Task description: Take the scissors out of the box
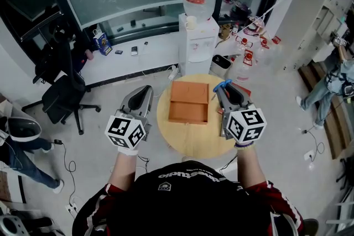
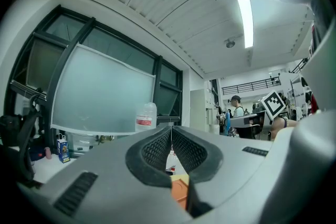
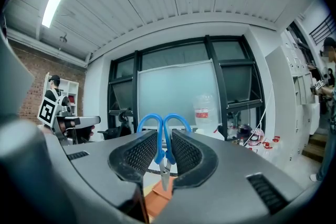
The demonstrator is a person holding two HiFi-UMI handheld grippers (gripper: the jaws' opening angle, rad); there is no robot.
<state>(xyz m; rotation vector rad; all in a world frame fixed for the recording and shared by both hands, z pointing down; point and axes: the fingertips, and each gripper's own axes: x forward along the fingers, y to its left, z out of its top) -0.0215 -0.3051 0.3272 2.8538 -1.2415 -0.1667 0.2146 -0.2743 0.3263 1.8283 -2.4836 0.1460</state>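
Note:
The orange box lies with its lid folded back on the round wooden table. Blue-handled scissors stand upright between the pads of my right gripper, handles up and blades pointing down over the box. In the head view the blue handle sticks out at that gripper's tip, just right of the box. My left gripper hovers at the box's left side, jaws pressed together with nothing between them. A corner of the box shows below its pads.
A water dispenser with a bottle on top stands right behind the table. A black office chair sits at the left, a white counter along the window. Bystanders stand at the far right and lower left. Cables trail over the floor.

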